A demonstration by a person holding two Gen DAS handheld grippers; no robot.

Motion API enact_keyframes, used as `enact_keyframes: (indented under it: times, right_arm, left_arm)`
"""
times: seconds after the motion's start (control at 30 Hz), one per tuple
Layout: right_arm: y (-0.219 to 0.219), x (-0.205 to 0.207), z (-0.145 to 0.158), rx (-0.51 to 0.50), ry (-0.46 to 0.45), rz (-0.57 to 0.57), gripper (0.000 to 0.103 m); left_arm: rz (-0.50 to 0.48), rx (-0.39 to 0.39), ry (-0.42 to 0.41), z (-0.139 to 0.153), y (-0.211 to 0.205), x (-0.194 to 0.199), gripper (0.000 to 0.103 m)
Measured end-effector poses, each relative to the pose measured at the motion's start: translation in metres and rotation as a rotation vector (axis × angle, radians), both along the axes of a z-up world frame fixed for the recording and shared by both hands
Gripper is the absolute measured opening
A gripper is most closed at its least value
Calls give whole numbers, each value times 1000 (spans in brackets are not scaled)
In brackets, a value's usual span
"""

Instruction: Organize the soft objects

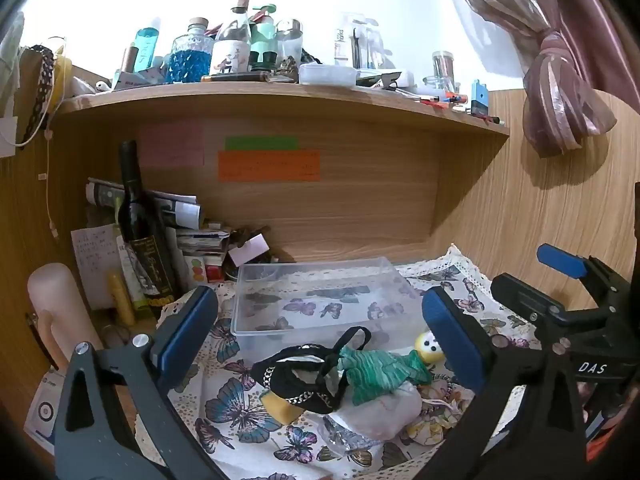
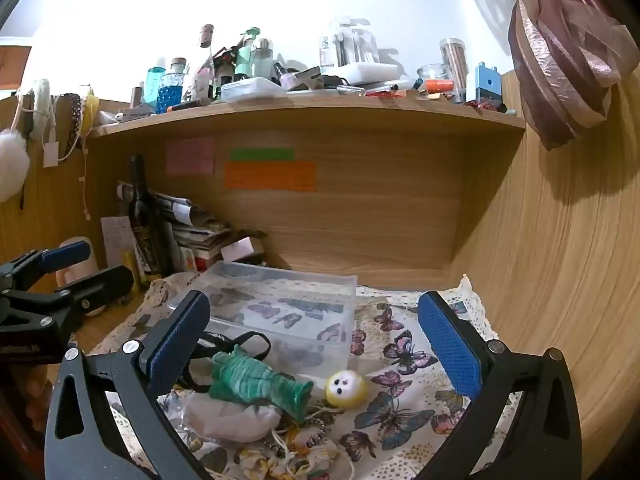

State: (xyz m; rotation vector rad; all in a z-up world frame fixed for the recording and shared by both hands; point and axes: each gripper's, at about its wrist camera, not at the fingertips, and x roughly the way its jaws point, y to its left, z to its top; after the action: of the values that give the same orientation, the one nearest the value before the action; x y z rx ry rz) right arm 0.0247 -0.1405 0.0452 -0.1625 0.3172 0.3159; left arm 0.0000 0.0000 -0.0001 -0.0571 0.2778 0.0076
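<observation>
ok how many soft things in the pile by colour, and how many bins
green cloth: 1
black strap piece: 1
white pouch: 1
yellow ball with a face: 1
floral pouch: 1
yellow sponge: 1
clear bin: 1
Total: 7

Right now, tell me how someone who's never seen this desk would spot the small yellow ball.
Find the clear plastic box on the butterfly cloth under the shelf. Just in front of the box, at the right end of the pile of soft things beside the green fabric piece, lies the small yellow ball. It alone is round, with a white face and black dots.
</observation>
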Motion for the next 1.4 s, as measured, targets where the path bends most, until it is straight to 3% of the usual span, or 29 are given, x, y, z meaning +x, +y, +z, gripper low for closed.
enact_keyframes:
  times: [1.4]
  right_arm:
    - [3,-4,5,13,-31,14,103]
  left_arm:
    - [9,22,-31,6,-3,-4,103]
